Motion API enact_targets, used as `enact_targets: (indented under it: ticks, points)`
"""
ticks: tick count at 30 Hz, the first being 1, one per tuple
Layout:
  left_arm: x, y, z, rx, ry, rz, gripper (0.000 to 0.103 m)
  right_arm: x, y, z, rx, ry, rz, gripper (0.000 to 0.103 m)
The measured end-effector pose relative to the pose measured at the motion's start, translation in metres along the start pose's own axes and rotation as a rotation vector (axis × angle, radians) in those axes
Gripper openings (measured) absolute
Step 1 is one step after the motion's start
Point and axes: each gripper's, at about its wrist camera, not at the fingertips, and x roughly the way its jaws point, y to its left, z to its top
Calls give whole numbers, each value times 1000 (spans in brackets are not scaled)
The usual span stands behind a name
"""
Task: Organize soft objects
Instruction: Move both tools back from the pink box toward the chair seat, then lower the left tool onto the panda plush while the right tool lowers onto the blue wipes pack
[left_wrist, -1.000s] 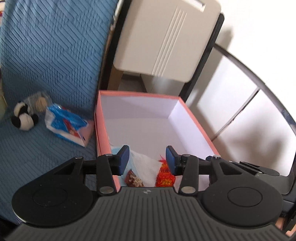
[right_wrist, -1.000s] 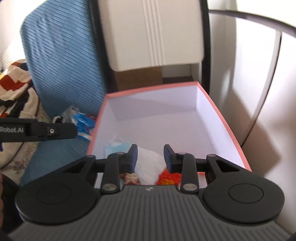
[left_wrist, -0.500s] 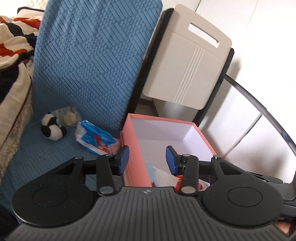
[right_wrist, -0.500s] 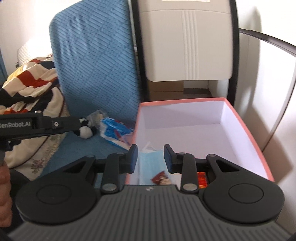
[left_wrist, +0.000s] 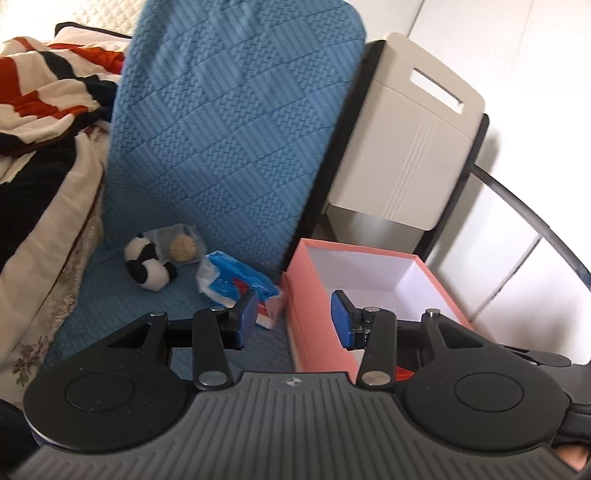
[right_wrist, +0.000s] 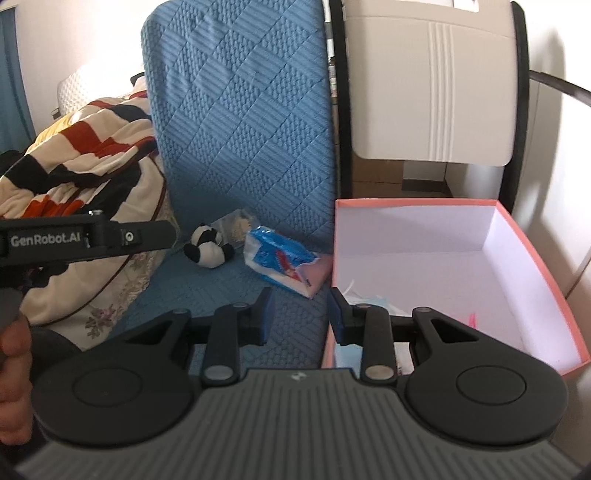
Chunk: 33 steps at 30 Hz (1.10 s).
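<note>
Both the left tool and the right tool point forward and downward, jaws apart, empty.

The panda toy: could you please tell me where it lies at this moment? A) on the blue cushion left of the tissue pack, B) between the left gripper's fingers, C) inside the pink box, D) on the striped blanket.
A: the panda toy rests on the blue cushion, left of the tissue pack and outside the pink box.
</note>
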Motion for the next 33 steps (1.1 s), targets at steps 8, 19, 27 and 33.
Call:
enact_targets:
  ticks: [8, 19, 27, 33]
  points:
    - [-2, 27, -6, -10, -5, 41, 50, 15, 22, -16, -9, 22, 13, 34]
    - [5, 48, -24, 40, 15, 82, 50, 37, 30, -39, -16, 55, -1, 34]
    - [17, 68, -38, 39, 18, 110, 50, 43, 28, -46, 26, 36, -11, 34]
    - [44, 88, -34, 91, 9, 152, 50, 55, 33, -42, 6, 19, -6, 34]
